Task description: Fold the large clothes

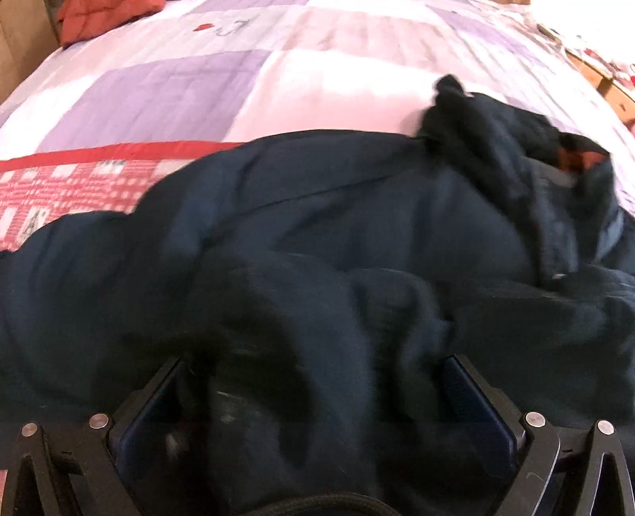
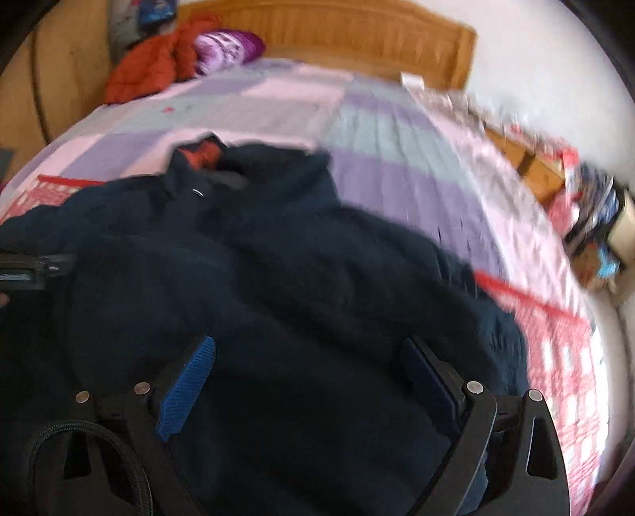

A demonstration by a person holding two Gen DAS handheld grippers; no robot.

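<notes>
A large dark navy jacket [image 1: 317,246] lies rumpled on the bed, its collar with an orange lining at the far right of the left wrist view. It also shows in the right wrist view [image 2: 278,270], collar at the far side. My left gripper [image 1: 313,369] is open, its blue pads spread wide over a bunched fold of the jacket. My right gripper [image 2: 309,349] is open too, its fingers spread just above the jacket's near part. The left gripper's tip shows in the right wrist view [image 2: 35,266] at the left edge.
The bed carries a purple, pink and white patchwork quilt [image 2: 397,158] with a red checked border [image 1: 71,186]. An orange-red garment [image 2: 154,63] and a purple pillow [image 2: 230,45] lie by the wooden headboard [image 2: 357,35]. Clutter lies on the floor at right [image 2: 595,222].
</notes>
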